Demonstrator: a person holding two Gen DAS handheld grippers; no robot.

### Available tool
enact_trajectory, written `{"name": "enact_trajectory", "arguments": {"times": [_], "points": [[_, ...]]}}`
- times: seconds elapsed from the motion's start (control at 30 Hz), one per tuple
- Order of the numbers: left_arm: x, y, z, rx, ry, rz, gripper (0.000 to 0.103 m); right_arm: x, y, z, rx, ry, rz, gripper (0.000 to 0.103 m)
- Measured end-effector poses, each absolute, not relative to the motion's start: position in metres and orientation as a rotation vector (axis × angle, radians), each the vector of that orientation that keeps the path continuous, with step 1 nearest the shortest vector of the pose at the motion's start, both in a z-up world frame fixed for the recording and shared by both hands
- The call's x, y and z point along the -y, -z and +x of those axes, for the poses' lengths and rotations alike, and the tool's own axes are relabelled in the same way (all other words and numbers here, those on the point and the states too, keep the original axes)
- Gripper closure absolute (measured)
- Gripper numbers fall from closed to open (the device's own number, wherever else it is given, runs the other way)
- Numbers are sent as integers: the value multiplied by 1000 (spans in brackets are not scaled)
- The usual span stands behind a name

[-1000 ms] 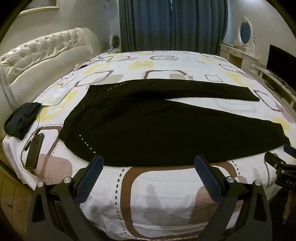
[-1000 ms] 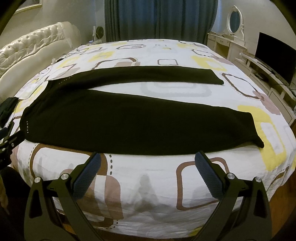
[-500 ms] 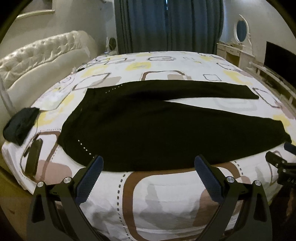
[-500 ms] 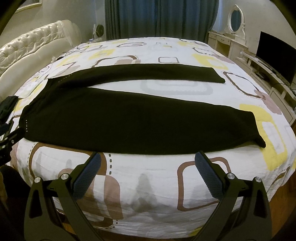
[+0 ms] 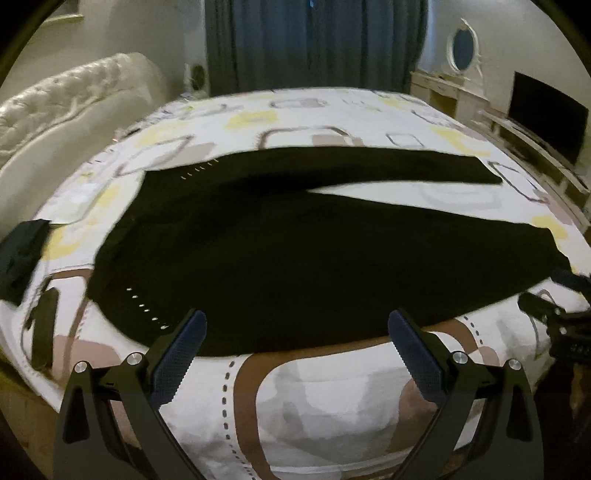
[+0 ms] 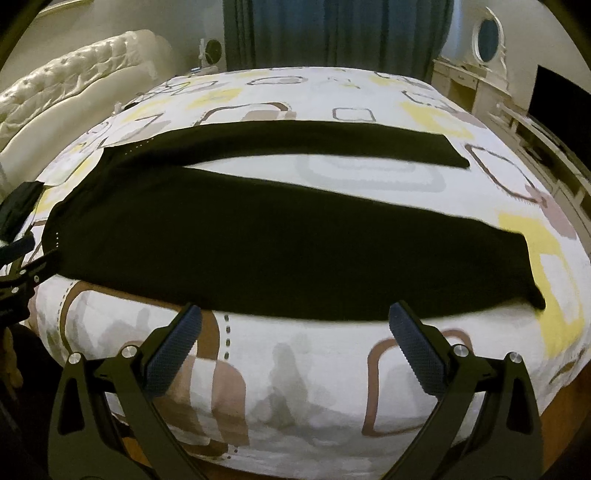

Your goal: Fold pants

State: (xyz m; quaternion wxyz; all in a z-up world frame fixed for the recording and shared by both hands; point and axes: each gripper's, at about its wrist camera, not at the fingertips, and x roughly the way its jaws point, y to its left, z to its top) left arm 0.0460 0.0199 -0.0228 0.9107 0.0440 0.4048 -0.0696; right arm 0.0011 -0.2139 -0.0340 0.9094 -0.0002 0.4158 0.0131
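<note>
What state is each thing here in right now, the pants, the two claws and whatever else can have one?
Pants: spread flat on the bed, legs apart, not yet folded.
Left claw: open, holding nothing, at the pants' near edge.
Right claw: open, holding nothing, at the near leg's edge.
Curtains: drawn shut.
Television: screen dark.
Dark cloth: bunched up on the bed's left edge.

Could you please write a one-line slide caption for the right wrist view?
Open right gripper hovers before black pants spread flat, legs apart, on a patterned bed.
</note>
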Motion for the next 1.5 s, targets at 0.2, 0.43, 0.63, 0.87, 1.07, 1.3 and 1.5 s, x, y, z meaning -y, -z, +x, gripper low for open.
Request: {"name": "enact_trajectory", "arguments": {"times": [0.2, 0.43, 0.63, 0.87, 1.07, 1.3, 1.5], "points": [[-28, 23, 65, -828, 99, 153, 5, 212, 23, 24, -842, -49, -5, 2], [-47, 24, 94, -860, 102, 178, 5, 203, 17, 50, -838, -95, -24, 2], [-94, 12, 148, -874, 130, 98, 5, 201, 14, 75, -843, -126, -45, 2], [-174, 11, 230, -906, 66, 57, 5, 198, 16, 104, -853, -138, -72, 2], [-239, 25, 290, -919, 86, -39, 5, 186, 21, 141, -865, -171, -108, 2], [-300, 46, 351, -919, 113, -198, 5, 171, 21, 184, -892, -229, -123, 2], [-314, 64, 392, -949, 103, -204, 5, 158, 27, 203, -903, -248, -153, 2]]}}
